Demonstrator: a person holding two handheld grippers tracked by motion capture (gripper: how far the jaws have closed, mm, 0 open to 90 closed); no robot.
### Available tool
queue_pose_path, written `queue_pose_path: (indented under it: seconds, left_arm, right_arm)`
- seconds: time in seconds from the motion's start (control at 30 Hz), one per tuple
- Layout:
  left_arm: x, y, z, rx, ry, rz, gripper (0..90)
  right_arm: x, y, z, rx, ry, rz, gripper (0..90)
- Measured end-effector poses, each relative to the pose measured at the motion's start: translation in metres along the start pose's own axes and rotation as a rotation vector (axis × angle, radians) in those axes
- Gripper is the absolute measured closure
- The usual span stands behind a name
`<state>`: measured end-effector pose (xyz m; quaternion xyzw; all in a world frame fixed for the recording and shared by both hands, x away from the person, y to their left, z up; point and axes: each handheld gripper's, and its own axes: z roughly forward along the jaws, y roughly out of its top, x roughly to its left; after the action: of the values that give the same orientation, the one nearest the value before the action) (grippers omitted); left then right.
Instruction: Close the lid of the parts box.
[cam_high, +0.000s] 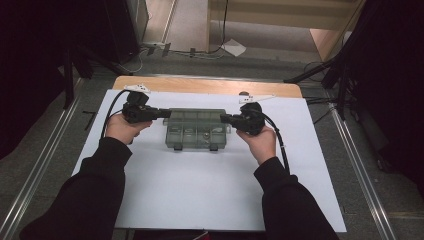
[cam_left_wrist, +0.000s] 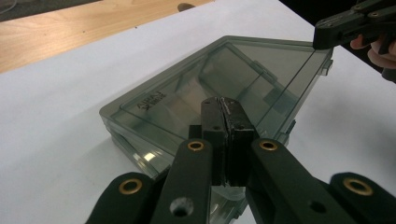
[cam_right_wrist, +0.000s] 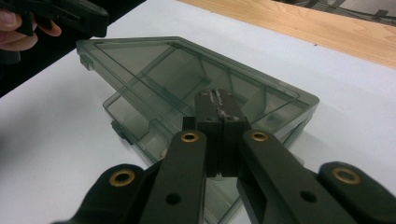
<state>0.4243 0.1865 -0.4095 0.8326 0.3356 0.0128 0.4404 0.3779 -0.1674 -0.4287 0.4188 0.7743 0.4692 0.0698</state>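
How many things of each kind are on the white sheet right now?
Smoky clear compartment box: 1
Black claws: 2, left claw and right claw, both shut
Total: 3

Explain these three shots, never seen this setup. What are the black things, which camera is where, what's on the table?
No robot here: a person holds a black two-jaw tool in each hand. The high view looks down from above the person's side, with the left tool and the right tool at either end of a smoky clear compartment box. The box lies on a white sheet over a wooden table. The other two pictures come from a camera riding on each tool, looking along its jaws. Both tools have their jaws shut, with nothing between them. The box lid looks slightly raised; whether the tips touch it I cannot tell.
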Motion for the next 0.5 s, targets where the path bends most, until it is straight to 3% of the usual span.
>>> queue_pose_path:
  seconds: [0.23,0.5]
  left_arm:
    - [-0.006,-0.011,0.007,0.026,-0.006,0.011,89.3]
    - [-0.012,-0.022,0.009,0.022,-0.010,-0.002,89.2]
  right_arm:
    - [0.001,-0.008,-0.002,0.006,0.003,-0.003,90.0]
    - [0.000,-0.017,-0.002,0.017,0.003,-0.007,90.0]
